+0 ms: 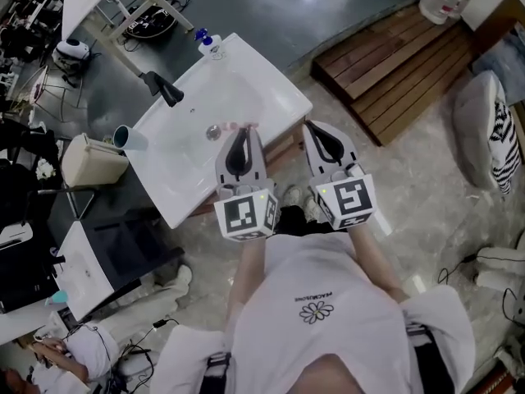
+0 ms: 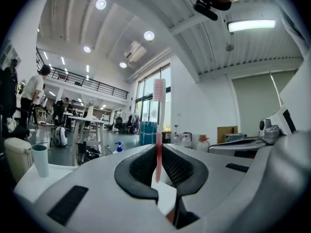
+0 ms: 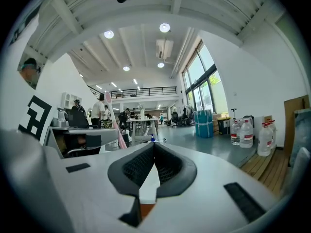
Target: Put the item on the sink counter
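Note:
A pink toothbrush [image 2: 159, 130] stands upright between the jaws of my left gripper [image 2: 159, 148], bristle head on top, and the gripper is shut on its handle. In the head view, the left gripper [image 1: 239, 134] hovers over the near edge of the white sink counter [image 1: 271, 80], beside the drain [image 1: 213, 131]. Its toothbrush [image 1: 244, 125] shows as a short pink strip at the tips. My right gripper [image 1: 317, 131] hangs just past the counter's right corner, over the floor. In the right gripper view, its jaws [image 3: 154, 146] meet with nothing between them, and the toothbrush [image 3: 115, 130] leans at the left.
A black faucet [image 1: 164, 89], a blue-capped pump bottle [image 1: 207, 41] and a pale blue cup [image 1: 130, 138] stand on the counter. A beige container [image 1: 92, 161] sits beyond its left end. A wooden platform [image 1: 402, 64] lies on the floor to the right.

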